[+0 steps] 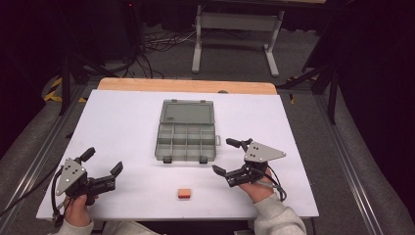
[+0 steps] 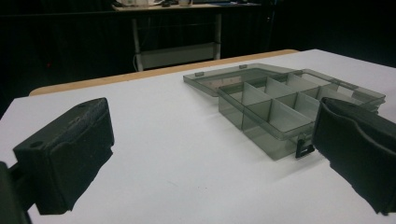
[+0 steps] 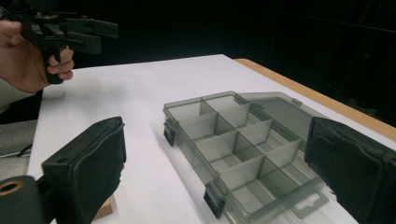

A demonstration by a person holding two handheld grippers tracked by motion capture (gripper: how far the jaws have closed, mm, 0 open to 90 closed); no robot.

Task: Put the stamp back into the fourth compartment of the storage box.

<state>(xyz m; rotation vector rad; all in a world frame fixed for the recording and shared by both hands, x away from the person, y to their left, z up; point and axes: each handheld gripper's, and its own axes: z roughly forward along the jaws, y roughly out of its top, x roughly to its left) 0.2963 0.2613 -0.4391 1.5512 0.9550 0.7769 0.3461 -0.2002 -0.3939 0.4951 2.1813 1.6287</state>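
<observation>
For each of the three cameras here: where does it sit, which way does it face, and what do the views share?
High view: above the person's side, looking forward and down at the compartment box, orange block, both hands.
Left gripper view: on the left claw, facing the box across the white table.
Right gripper view: on the right claw, facing the box; the left hand shows beyond.
Shared: the open, empty box.

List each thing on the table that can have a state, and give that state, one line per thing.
compartment box: open, lid laid flat behind it, compartments empty
orange block: lying flat on the table, near the front edge, untouched
left gripper: open, holding nothing
right gripper: open, holding nothing
</observation>
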